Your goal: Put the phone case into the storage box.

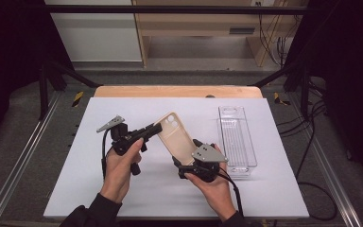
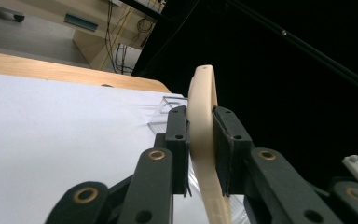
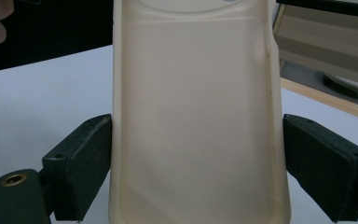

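Right at the jaws, the left gripper (image 2: 200,140) pinches the thin edge of a cream phone case (image 2: 204,140): in the left gripper view both black pads press flat against the two faces of the case's rim, which rises curved between them. The right gripper (image 3: 198,168) spans the case (image 3: 196,121) across its width; in the right gripper view each pad meets a long side, so these jaws stand fairly wide and grip it.

From the high view the phone case (image 1: 176,138) is held in the air above the white bench (image 1: 123,189), tilted, its camera cut-out end toward the far left and its open inside facing up. The left gripper (image 1: 157,127) meets it near that upper end, the right gripper (image 1: 185,160) at the lower end, each in one of the person's hands.

Just to the right of the right gripper, a clear plastic tray (image 1: 237,137) lies lengthwise on the bench, apart from the case. No brand, label or writing can be read on the case, the tray or the grippers.
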`<state>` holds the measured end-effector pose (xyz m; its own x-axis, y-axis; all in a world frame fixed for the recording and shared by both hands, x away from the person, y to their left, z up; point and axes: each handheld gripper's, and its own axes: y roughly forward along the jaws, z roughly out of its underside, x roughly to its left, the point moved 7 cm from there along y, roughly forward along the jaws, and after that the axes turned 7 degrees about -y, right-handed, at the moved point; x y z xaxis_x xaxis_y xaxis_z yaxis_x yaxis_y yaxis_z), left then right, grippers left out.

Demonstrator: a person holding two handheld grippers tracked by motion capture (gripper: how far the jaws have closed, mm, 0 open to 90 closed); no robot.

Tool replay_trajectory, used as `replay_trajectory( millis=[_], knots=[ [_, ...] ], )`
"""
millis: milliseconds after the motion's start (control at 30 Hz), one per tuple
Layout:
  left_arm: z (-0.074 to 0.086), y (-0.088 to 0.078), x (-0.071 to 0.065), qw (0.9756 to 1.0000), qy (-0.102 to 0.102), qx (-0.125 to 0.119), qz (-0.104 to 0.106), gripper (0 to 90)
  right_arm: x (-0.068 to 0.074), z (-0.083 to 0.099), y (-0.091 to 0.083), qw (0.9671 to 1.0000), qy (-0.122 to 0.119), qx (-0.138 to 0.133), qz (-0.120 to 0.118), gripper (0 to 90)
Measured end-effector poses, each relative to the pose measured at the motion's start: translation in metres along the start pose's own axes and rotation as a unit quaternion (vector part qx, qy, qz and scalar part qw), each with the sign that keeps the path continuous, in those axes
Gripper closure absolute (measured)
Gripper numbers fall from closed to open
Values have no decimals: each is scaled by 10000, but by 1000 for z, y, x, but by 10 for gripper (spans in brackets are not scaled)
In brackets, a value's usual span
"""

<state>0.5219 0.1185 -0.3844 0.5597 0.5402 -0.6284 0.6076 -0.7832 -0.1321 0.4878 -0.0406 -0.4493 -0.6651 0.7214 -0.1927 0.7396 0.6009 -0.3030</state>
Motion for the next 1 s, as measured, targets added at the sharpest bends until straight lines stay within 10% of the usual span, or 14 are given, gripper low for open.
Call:
replay_trajectory(
  millis=[1000],
  knots=[
    [13, 5, -27, 9956, 867, 60, -359, 797, -5, -19, 7, 9996, 188, 175, -152, 34]
  ],
)
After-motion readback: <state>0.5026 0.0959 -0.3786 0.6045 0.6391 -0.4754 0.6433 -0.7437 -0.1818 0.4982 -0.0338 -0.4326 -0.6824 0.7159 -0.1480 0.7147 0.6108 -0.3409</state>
